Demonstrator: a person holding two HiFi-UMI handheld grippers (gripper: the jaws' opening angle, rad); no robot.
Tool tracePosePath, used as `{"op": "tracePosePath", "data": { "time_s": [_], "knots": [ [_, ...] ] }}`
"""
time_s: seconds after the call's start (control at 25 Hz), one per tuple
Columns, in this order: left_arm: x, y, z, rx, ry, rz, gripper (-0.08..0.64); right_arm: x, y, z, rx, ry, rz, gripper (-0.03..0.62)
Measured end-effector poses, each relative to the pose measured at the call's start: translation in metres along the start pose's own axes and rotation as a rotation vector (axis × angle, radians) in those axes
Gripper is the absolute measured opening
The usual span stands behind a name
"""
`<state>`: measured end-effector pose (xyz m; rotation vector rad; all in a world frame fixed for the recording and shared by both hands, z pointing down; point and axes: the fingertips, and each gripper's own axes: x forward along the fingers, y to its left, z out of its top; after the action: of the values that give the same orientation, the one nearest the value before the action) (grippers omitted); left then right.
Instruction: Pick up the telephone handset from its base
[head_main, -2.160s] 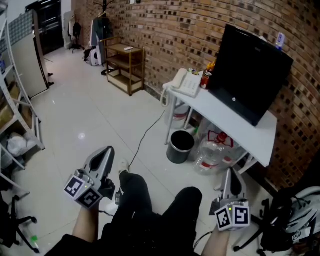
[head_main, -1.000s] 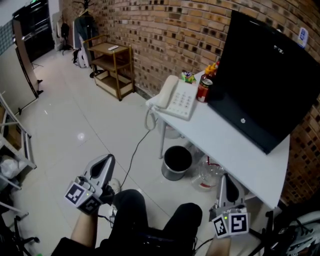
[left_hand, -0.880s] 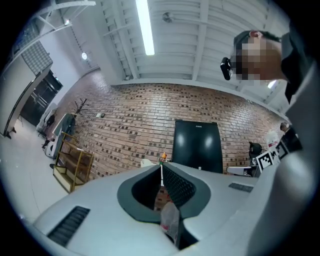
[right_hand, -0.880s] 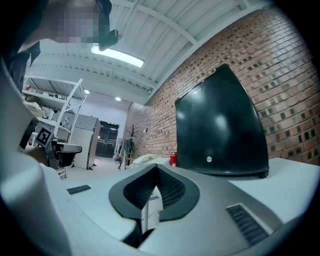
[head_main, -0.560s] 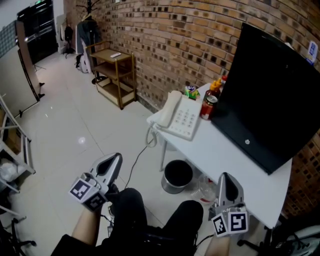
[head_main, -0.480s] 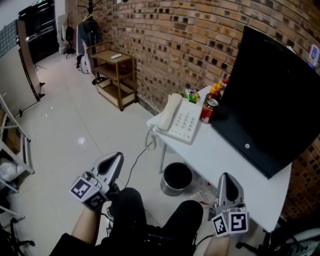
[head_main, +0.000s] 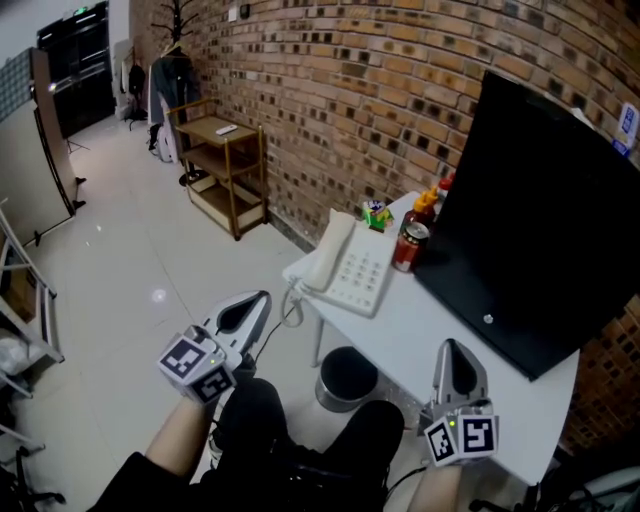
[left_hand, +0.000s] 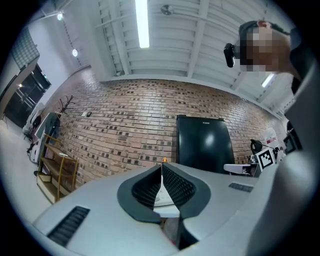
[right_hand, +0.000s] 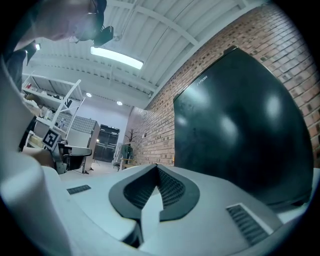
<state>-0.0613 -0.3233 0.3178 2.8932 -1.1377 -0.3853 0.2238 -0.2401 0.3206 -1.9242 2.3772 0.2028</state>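
Observation:
A white telephone base sits on the left end of the white table, with its white handset lying in the cradle along the base's left side. My left gripper is shut and empty, just left of the table's corner and short of the handset. My right gripper hovers at the table's near edge, right of the phone; its jaws meet at the tip with nothing between them. In the left gripper view the pads of the left gripper touch. The right gripper points at the monitor.
A large black monitor stands on the table behind the phone. A red can and bottles stand between them. A dark bin sits under the table. A wooden shelf stands by the brick wall.
Both grippers have come forward and slightly up toward the table. The left one has moved right, close to the table's corner by the phone. Both stay shut.

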Motion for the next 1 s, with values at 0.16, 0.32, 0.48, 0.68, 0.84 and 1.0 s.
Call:
{"op": "tracePosePath", "data": {
  "time_s": [0.16,0.32,0.48,0.68,0.84,1.0],
  "knots": [
    [0.038,0.001,0.005,-0.081,-0.012,-0.027,0.012,0.018,-0.007,0.002,-0.013,0.007,0.002,0.007],
    [0.082,0.007,0.011,-0.069,0.037,-0.03,0.012,0.034,-0.009,0.003,-0.03,0.008,0.008,0.008],
    [0.105,0.007,0.013,-0.055,0.058,-0.013,0.012,0.042,-0.013,-0.006,-0.043,0.047,0.009,0.008],
    [0.13,0.027,-0.011,0.045,0.168,0.079,0.012,0.05,-0.016,-0.014,-0.055,0.097,0.002,0.008],
    [0.168,0.046,-0.041,0.134,0.349,0.125,0.169,0.058,-0.02,-0.024,-0.017,0.096,0.015,0.008],
    [0.192,0.058,-0.06,0.099,0.485,0.202,0.253,0.061,-0.022,-0.023,0.0,0.098,0.015,0.008]
  ]
}}
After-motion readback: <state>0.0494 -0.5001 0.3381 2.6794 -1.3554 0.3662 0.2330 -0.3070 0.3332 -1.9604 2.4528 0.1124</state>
